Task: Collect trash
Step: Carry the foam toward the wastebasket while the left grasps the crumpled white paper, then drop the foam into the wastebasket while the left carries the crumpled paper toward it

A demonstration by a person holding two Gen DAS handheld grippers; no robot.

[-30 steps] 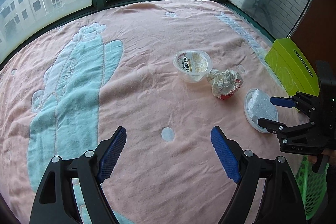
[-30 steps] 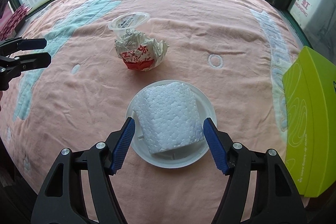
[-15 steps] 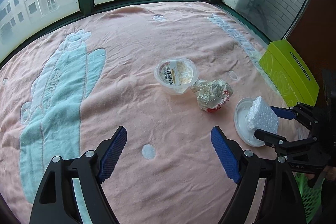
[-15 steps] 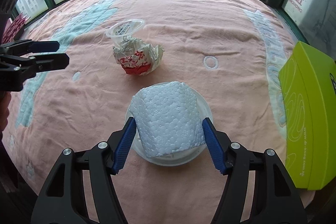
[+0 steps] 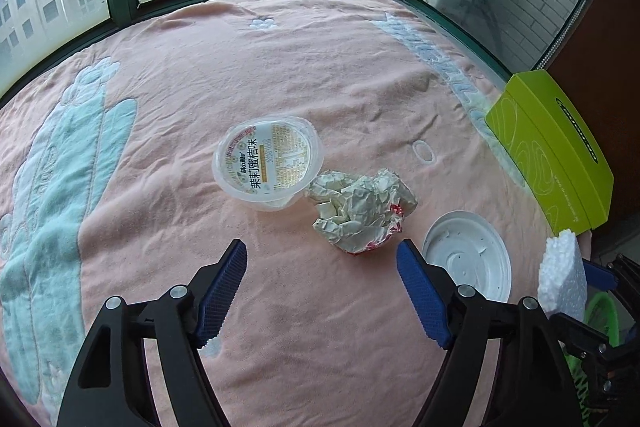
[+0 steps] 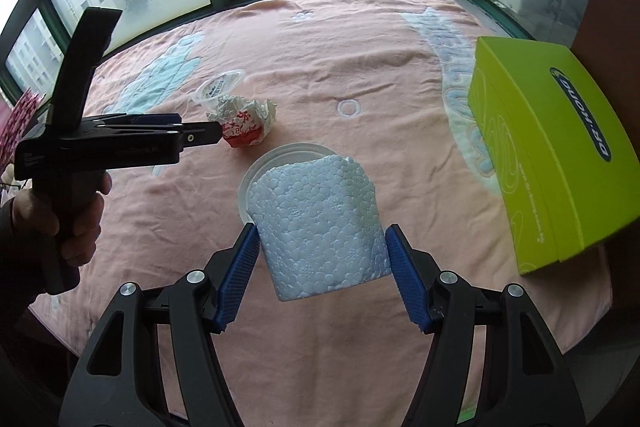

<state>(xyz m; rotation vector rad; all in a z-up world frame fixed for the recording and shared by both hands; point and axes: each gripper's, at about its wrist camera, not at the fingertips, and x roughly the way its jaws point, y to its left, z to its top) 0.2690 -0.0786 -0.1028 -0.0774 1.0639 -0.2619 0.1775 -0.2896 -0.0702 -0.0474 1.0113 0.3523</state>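
My right gripper is shut on a white foam block and holds it above the white plastic lid on the pink blanket. The block also shows at the right of the left wrist view, beside the lid. My left gripper is open and empty, just short of a crumpled white and red paper wrapper. It shows in the right wrist view next to the wrapper. A clear plastic cup with a printed label lies behind the wrapper.
A lime green box lies at the blanket's right edge, also in the left wrist view. A green basket sits low at the right, below the bed edge. Windows ring the far side.
My right gripper closed on the foam block and lifted it off the white lid. My left gripper moved forward and right toward the crumpled wrapper.
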